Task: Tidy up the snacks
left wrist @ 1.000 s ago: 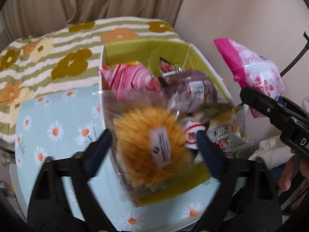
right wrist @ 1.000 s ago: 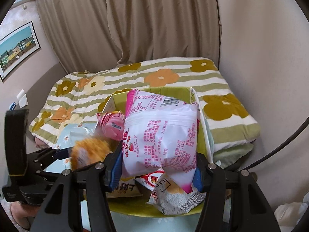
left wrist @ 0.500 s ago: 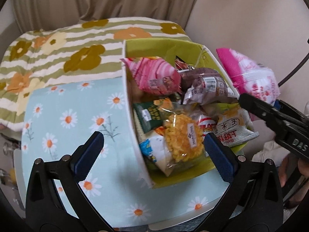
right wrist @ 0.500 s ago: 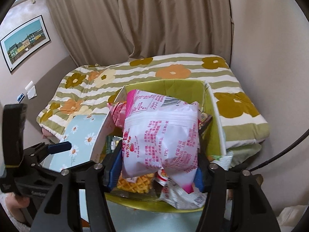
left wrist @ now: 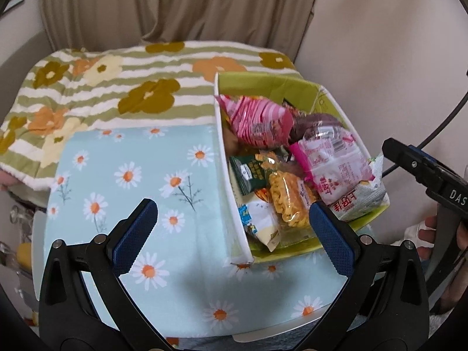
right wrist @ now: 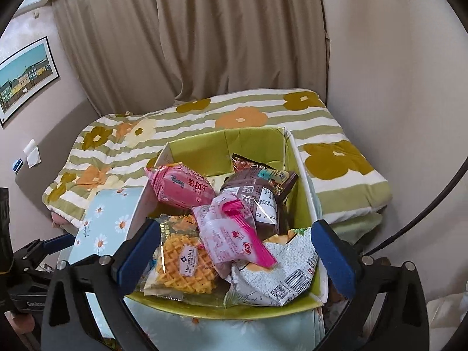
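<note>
Right in front of the empty, wide-open jaws of the right gripper (right wrist: 237, 251), nearer than the open left gripper (left wrist: 231, 228), snack packets fill the green cardboard box (right wrist: 201, 152).

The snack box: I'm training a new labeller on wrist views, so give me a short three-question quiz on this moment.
1. True or false: the right gripper is shut on the pink-and-white packet.
2. Multiple choice: where does the waffle snack pack lie? A) on the daisy cloth B) in the green box C) between the left gripper's fingers
3. Fill in: the left gripper is ____, with nothing between its fingers.

Key:
1. False: both fingers stand wide apart and the packet lies loose in the box.
2. B, near the front wall.
3. Open.
</note>
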A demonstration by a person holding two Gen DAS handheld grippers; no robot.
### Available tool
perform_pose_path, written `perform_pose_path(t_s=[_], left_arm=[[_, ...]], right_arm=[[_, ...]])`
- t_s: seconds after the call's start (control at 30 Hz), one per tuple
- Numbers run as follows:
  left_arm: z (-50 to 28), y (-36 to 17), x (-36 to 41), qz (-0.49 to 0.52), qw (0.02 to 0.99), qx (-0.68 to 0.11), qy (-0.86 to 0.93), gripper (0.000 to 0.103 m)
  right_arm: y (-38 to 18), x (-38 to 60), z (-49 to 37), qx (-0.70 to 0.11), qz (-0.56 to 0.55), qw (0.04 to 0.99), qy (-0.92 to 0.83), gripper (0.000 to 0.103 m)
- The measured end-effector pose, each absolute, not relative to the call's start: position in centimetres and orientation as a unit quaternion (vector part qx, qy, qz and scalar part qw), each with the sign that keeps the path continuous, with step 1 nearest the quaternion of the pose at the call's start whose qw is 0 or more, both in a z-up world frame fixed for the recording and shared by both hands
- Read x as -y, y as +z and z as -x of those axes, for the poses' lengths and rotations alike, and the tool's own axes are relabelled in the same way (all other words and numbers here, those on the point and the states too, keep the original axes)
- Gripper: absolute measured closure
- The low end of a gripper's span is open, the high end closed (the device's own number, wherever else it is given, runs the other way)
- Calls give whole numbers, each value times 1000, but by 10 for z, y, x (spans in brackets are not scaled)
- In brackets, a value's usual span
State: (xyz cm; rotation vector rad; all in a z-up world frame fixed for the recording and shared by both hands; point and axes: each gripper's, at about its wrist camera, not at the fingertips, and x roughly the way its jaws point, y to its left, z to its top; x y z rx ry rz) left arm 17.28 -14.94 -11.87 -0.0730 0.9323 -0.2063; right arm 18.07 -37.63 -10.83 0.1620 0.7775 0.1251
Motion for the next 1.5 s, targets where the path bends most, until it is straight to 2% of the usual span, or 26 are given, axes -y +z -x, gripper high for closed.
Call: perform_pose_path(t_s=[0.33,0.67,1.0,1.5], left_arm=[[-130,-50,110,23,926,-367,-89,0],[-39,17,53,4,965,-256,-52,0],[22,21,26,1,972,-231,-46,0],[37,19,25,1,973,-224,-55,0]], right_arm=[[-54,343,-140,-318,-55,945,61,1],[-3,290,-55,-261,-29,964,36,1],[-5,264,-9,-252,-27,967,30,1],[-6,256,4,-247,-29,968,18,1]])
